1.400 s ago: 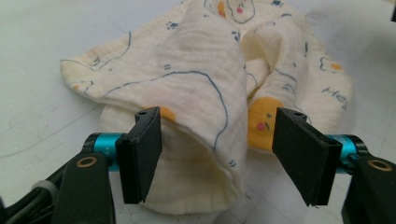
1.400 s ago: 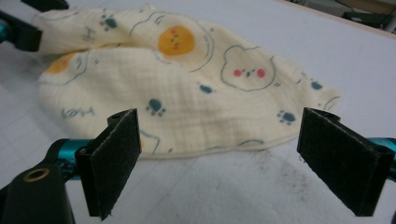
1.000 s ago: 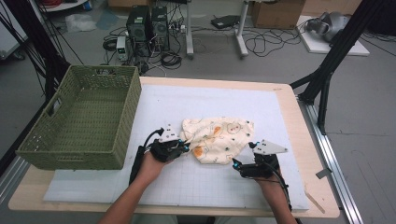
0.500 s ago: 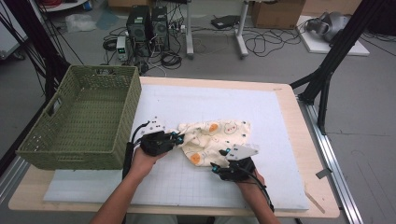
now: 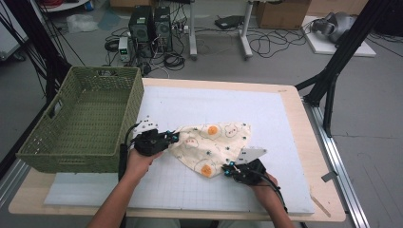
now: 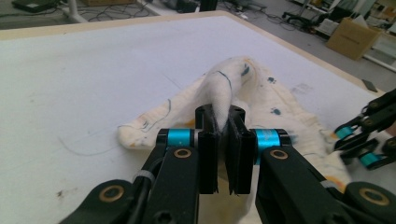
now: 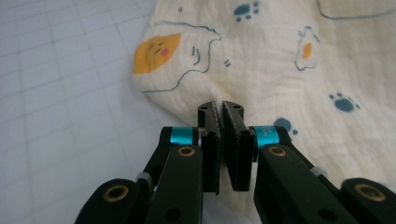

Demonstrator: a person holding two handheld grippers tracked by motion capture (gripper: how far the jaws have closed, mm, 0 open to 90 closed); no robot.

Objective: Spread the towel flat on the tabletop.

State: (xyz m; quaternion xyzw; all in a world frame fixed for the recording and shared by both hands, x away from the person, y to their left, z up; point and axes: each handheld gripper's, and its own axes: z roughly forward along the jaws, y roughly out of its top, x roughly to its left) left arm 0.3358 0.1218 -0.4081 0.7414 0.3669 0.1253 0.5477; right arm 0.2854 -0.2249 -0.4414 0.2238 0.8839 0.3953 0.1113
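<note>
The left gripper (image 5: 172, 138) sits left of centre in the high view, its jaws clamped on a pinched-up fold of the printed cream cloth (image 5: 214, 145) (the fold rises as a small peak between the pads in the left gripper view (image 6: 223, 95)). The right gripper (image 5: 228, 170) lies lower, right of centre, at the cloth's near edge; its jaws have just been closing and now stand together on that edge (image 7: 261, 65). The cloth lies mid-frame on the white mat (image 5: 199, 104). A green basket (image 5: 81, 123) stands at the left, just beside the left gripper.
</note>
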